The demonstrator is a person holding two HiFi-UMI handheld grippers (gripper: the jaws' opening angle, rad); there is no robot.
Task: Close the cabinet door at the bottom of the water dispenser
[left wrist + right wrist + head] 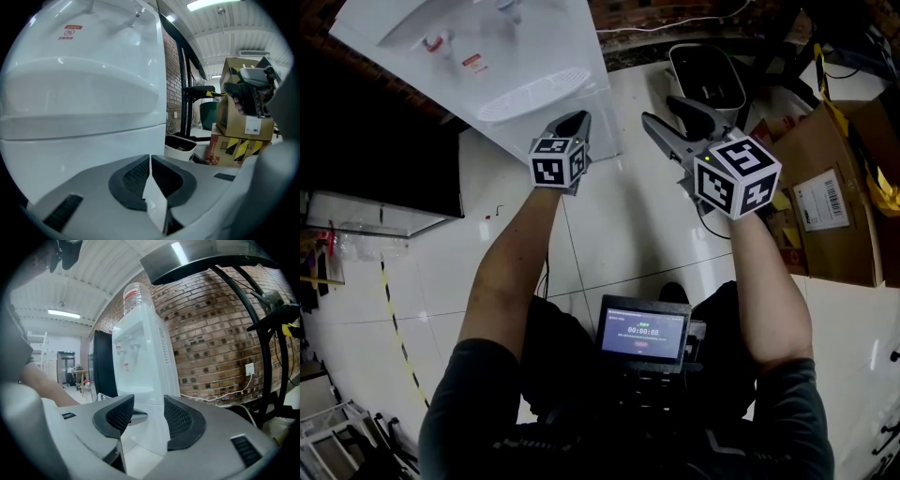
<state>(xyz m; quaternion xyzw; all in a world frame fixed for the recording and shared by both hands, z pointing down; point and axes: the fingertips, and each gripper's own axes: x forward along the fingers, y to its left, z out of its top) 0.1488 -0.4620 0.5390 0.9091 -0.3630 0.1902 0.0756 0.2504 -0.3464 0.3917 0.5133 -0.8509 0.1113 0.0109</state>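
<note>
The white water dispenser (487,56) stands at the top of the head view, with its taps and drip tray facing me. Its lower cabinet door (79,154) fills the left of the left gripper view below a thin seam and looks flush with the front. My left gripper (578,119) sits right at that lower front; its jaws (150,157) are shut with nothing between them. My right gripper (667,112) hovers to the right, off the dispenser. It is open and empty in its own view (148,399), and the dispenser (140,362) shows through the gap.
A white bin (705,80) with a dark liner stands right of the dispenser, with cardboard boxes (825,197) beyond it. A black cabinet (375,150) flanks the dispenser's left. A brick wall (220,333) with a cable is behind. A small screen (643,333) hangs at my chest.
</note>
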